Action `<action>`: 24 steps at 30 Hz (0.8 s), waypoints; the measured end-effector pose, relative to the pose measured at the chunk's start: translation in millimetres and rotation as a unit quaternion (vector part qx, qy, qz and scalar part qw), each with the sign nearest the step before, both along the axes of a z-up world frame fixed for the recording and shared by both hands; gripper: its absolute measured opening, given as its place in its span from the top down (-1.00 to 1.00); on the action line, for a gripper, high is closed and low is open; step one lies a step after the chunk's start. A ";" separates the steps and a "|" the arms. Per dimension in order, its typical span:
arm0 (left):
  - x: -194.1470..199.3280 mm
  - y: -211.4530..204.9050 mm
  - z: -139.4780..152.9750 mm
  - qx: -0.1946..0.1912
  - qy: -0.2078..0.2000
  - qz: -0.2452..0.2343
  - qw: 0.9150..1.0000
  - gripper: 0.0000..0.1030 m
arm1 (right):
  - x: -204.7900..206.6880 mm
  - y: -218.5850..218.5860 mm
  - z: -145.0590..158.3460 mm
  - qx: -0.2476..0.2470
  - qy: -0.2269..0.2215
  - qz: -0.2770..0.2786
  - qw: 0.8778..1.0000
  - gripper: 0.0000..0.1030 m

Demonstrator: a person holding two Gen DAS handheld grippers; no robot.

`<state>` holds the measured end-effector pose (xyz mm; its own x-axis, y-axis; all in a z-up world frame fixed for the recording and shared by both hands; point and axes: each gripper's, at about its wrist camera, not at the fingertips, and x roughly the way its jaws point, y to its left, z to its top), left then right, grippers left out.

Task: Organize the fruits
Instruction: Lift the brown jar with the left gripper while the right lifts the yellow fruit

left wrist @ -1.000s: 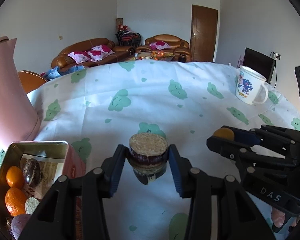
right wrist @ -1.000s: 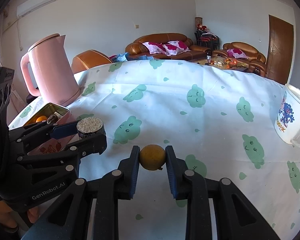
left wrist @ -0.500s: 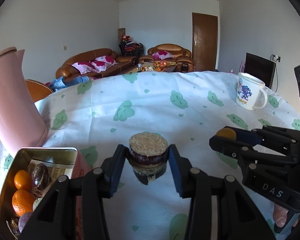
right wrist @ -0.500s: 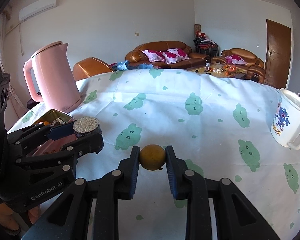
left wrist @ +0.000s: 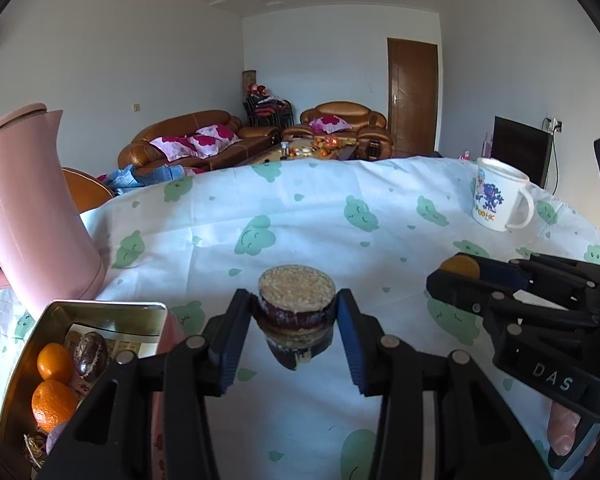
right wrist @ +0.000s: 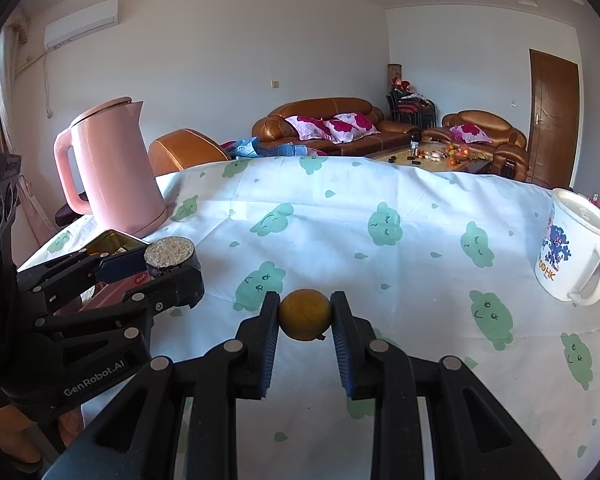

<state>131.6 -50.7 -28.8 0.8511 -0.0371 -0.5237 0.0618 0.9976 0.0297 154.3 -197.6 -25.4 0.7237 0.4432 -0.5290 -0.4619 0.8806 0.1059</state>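
My left gripper [left wrist: 296,302] is shut on a round dark-purple piece [left wrist: 297,288] with a grainy beige top, held above the tablecloth. Seen from the right wrist, that piece [right wrist: 170,254] hangs just past an open metal tin [right wrist: 112,238]. The tin [left wrist: 104,308] sits at the lower left of the left wrist view and holds two oranges [left wrist: 54,362] and a dark round fruit [left wrist: 90,356]. My right gripper [right wrist: 305,320] is shut on a small yellow-orange fruit [right wrist: 304,310], level with the left gripper and to its right. From the left wrist only a sliver of that fruit [left wrist: 460,266] shows.
A tall pink kettle [right wrist: 116,168] stands behind the tin at the table's left. A white cartoon mug [right wrist: 572,248] stands at the right. The white cloth with green cloud prints [right wrist: 340,216] covers the table. Sofas and a door lie beyond the far edge.
Both grippers have tipped upward a little, so the table and the tin sit lower in each view. Each grip looks the same.
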 end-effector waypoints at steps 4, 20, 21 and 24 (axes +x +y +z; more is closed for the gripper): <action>-2.7 0.3 1.7 0.000 -0.009 0.002 1.000 0.12 | -1.1 -0.6 0.8 0.002 -0.005 -0.001 1.000 0.47; -14.8 3.3 8.8 -0.005 -0.044 0.007 0.999 0.12 | -12.6 -1.3 5.9 0.004 -0.042 -0.003 0.999 0.47; -15.8 3.2 9.3 -0.004 -0.046 0.008 0.999 0.12 | -13.6 -1.4 6.3 0.003 -0.044 -0.003 0.999 0.47; -18.4 3.0 10.1 -0.003 -0.052 0.009 0.999 0.12 | -16.5 -1.4 7.9 0.003 -0.051 -0.003 0.999 0.47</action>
